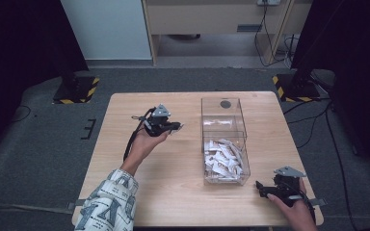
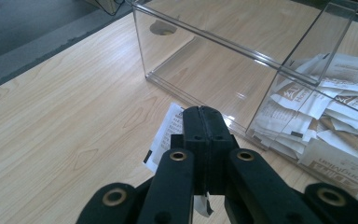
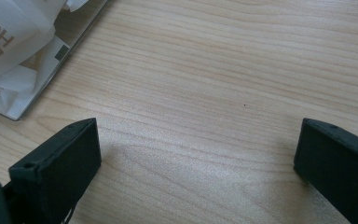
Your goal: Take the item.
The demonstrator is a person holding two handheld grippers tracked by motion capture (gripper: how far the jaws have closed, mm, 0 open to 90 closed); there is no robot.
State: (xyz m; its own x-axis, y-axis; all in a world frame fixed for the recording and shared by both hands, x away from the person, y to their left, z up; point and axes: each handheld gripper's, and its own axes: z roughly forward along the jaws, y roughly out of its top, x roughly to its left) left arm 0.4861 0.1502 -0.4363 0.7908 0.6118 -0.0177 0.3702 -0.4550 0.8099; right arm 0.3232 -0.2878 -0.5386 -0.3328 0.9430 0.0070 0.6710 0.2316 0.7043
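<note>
The left tool (image 1: 175, 127) is clamped on a single white printed sachet (image 2: 168, 130), its jaws pressed flat together with the packet's thin edge pinched between them and the rest of the packet sticking out ahead and below. It hangs above the middle of the surface (image 1: 139, 192), just to the left of the clear plastic box (image 1: 224, 139) and level with the box's far, empty compartment. The pinch on the edge, rather than the middle, probably keeps the body of the sachet free, so it can drop cleanly once the jaws part.

The box stands right of centre on the surface, long side running from the near edge toward the far edge, and a divider (image 2: 298, 60) splits it in two. The near compartment holds a loose heap of sachets (image 1: 223, 159); the far one shows bare floor. That arrangement suggests the packets are being carried one at a time between the compartments, with the left tool as the carrier. Whether this one is coming out or going in I cannot tell.

The right tool (image 1: 262, 188) rests near the near right corner of the surface, jaws spread wide with nothing between them, only bare wood. It points toward the near end of the box, seemingly parked out of the way yet ready to pick.
</note>
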